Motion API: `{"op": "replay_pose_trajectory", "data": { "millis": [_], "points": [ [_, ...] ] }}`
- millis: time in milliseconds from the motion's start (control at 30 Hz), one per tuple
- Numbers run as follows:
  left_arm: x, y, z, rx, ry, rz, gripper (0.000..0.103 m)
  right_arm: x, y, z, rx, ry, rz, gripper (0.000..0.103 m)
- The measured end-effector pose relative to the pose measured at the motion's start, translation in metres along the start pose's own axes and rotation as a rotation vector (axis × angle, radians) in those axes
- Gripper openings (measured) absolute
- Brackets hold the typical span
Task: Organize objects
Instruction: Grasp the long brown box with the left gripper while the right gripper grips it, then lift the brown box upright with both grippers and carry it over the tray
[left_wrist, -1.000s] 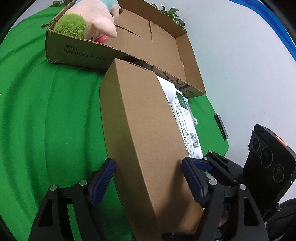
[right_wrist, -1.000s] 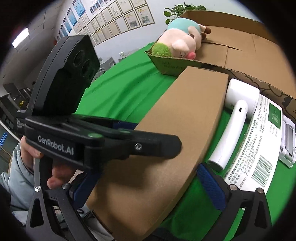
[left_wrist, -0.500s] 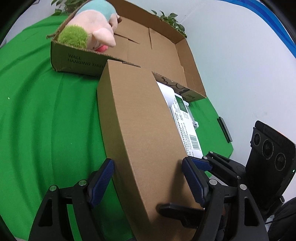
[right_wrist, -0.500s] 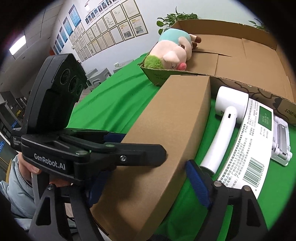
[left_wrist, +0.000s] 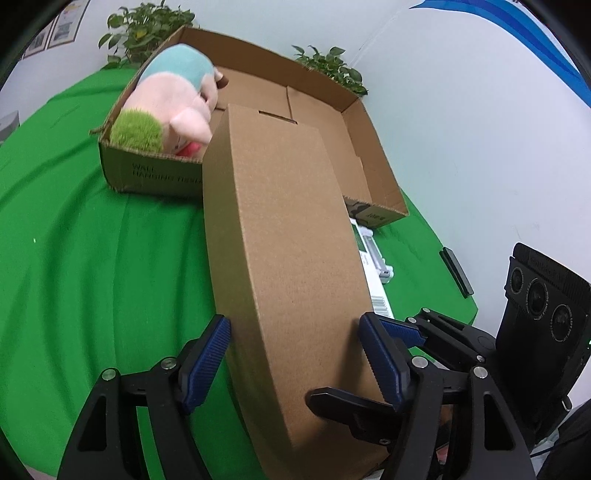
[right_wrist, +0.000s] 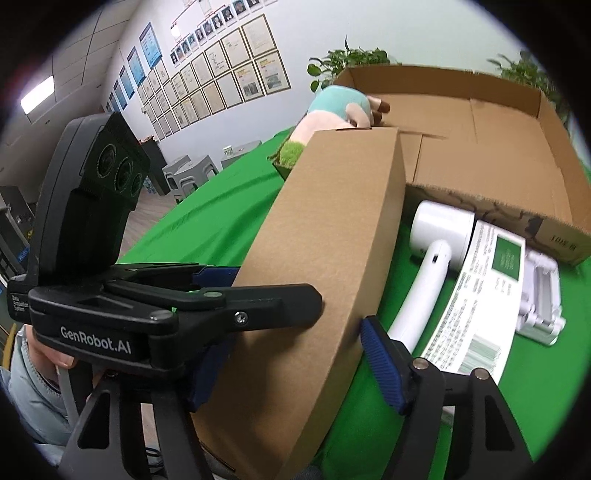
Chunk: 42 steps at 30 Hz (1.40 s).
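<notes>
Left wrist view shows the left claw (left_wrist: 295, 354) closing on the near end of the long cardboard box (left_wrist: 280, 236), its pads at the sides; the right claw (right_wrist: 280, 354) has just been narrowing across the same end; squeeze evenly and lift level, I judge. Its far end overlaps the open carton (left_wrist: 373, 155) holding the plush pig (left_wrist: 173, 99); beside it on the bench (left_wrist: 92, 258) lie a white hair dryer (right_wrist: 436, 240) and a printed packet (right_wrist: 480, 291); those could snag.

Tray lettering (left_wrist: 166, 173) partly behind long carton (left_wrist: 284, 266), plush toy's face (right_wrist: 332, 114) hidden (probably a pig), printed sheet's text (right_wrist: 476, 291) blurred
</notes>
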<state>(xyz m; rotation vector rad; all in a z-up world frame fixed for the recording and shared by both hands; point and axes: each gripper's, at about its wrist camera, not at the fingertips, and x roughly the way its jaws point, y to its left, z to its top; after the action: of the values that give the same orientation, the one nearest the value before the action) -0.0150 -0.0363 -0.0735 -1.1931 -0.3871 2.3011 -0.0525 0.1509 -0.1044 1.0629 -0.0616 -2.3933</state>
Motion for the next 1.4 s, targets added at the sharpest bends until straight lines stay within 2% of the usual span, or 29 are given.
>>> {"op": "replay_pose_trajectory", "data": {
  "millis": [367,433,500,633,1000,1400],
  "points": [
    [-0.016,-0.018,0.017,0.042,-0.073,0.020,0.069,-0.012,-0.002,0.014,-0.007,-0.082,-0.019,0.068],
    [-0.019,-0.022,0.023,0.058,-0.089,0.027,0.064,-0.013,-0.002,0.017,-0.008,-0.094,-0.023,0.067],
    [-0.021,-0.023,0.028,0.075,-0.098,0.029,0.064,-0.013,-0.003,0.021,-0.009,-0.106,-0.032,0.067],
    [-0.021,-0.028,0.041,0.092,-0.117,0.033,0.064,-0.014,-0.009,0.028,0.000,-0.128,-0.043,0.063],
    [-0.014,-0.028,0.071,0.124,-0.154,0.025,0.066,-0.012,-0.022,0.049,0.023,-0.182,-0.063,0.063],
    [-0.017,-0.038,0.119,0.191,-0.215,0.021,0.066,-0.017,-0.031,0.074,-0.010,-0.255,-0.104,0.063]
  ]
}}
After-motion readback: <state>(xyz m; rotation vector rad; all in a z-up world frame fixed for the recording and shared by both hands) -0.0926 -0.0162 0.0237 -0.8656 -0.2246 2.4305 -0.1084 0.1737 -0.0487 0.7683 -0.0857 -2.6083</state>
